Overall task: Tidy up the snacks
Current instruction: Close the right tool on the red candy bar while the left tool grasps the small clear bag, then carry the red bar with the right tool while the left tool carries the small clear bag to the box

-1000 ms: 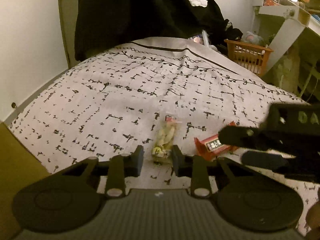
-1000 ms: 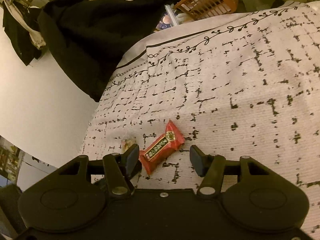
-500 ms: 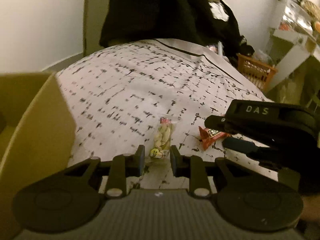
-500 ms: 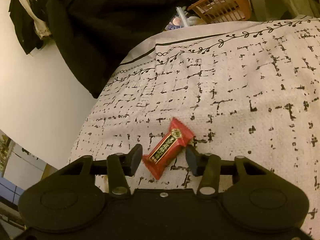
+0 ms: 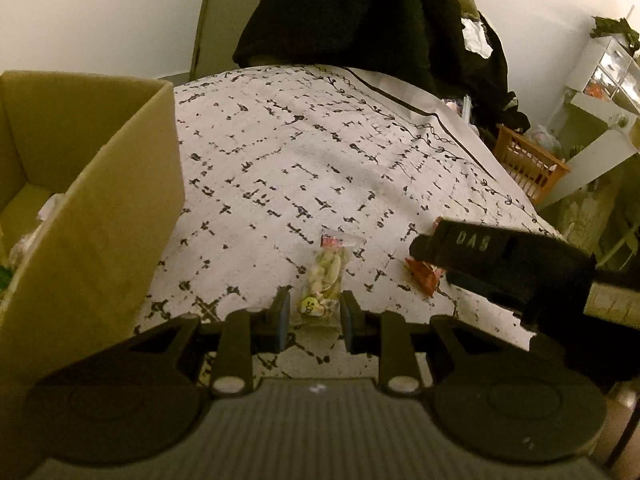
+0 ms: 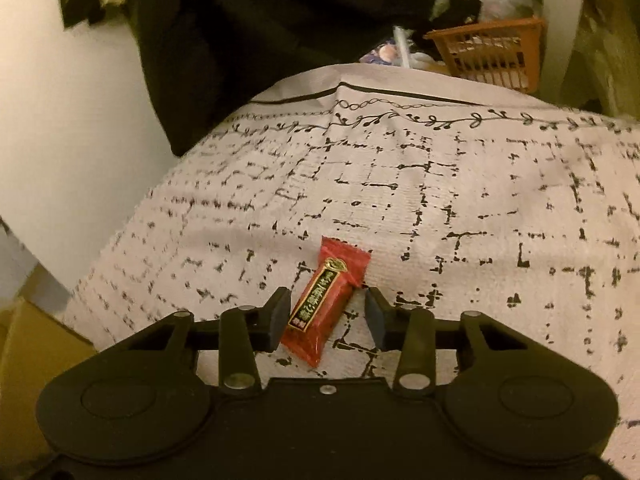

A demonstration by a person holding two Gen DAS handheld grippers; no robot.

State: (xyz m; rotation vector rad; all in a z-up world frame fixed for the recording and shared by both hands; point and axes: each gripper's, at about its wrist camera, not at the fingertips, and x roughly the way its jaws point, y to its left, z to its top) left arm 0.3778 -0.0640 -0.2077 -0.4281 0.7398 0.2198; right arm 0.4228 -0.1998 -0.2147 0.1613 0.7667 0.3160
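A clear packet of pale snacks (image 5: 325, 276) with a yellow sticker lies on the patterned bedspread (image 5: 320, 152). Its near end sits between the pads of my left gripper (image 5: 315, 314), which is shut on it. A red wrapped bar (image 6: 325, 300) lies tilted between the fingers of my right gripper (image 6: 326, 318). Those jaws are closing: the left pad is at the wrapper's edge, while a gap remains at the right pad. In the left wrist view the same red bar (image 5: 425, 278) peeks out from under the right gripper's black housing (image 5: 512, 268).
An open cardboard box (image 5: 100, 208) stands at the left edge of the bed, with a corner (image 6: 36, 360) showing in the right wrist view. Black clothes (image 5: 352, 12) hang at the far end. An orange basket (image 5: 528, 164) and a white shelf unit (image 5: 600, 92) stand beyond the bed.
The right jaws have narrowed around the red bar. Both views have rolled, and the cardboard box has come into the left wrist view. The left jaws stand as before on the packet.
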